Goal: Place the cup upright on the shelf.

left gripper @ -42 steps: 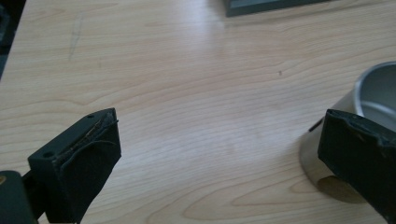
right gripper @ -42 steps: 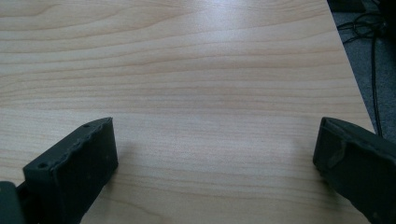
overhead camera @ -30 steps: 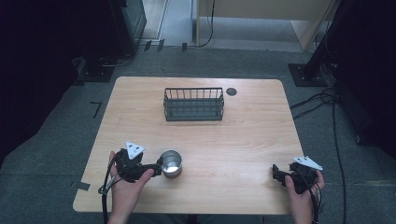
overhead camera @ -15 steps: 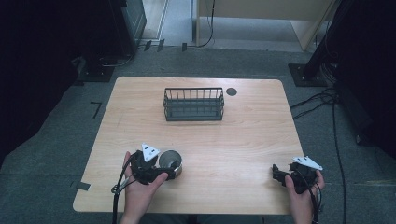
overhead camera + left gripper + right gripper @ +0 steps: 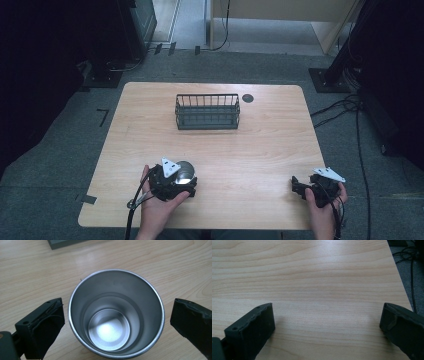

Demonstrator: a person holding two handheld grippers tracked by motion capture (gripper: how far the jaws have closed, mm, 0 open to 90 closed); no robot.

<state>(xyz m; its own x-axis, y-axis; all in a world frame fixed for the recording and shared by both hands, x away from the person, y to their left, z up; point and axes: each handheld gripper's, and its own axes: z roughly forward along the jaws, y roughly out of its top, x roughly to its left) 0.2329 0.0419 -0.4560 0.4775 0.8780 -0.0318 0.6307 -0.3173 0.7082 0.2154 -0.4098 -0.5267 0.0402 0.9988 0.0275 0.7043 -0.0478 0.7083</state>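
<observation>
Shiny steel is glinting near the front edge of the table point(image 5: 260, 135), left of the middle: that is the cup point(image 5: 116, 315), standing upright and empty. You are holding your left gripper point(image 5: 117, 322) around it, with the jaws wide, one on each side of the cup, and small gaps showing between pads and rim. You are resting your right gripper point(image 5: 327, 327) near the front right corner, jaws wide and holding nothing. A wire basket point(image 5: 207, 111) is sitting near the back edge, well apart from the cup. You are looking ready to grab the cup. Next, you are needing to squeeze the jaws evenly so the round wall is not slipping sideways.
</observation>
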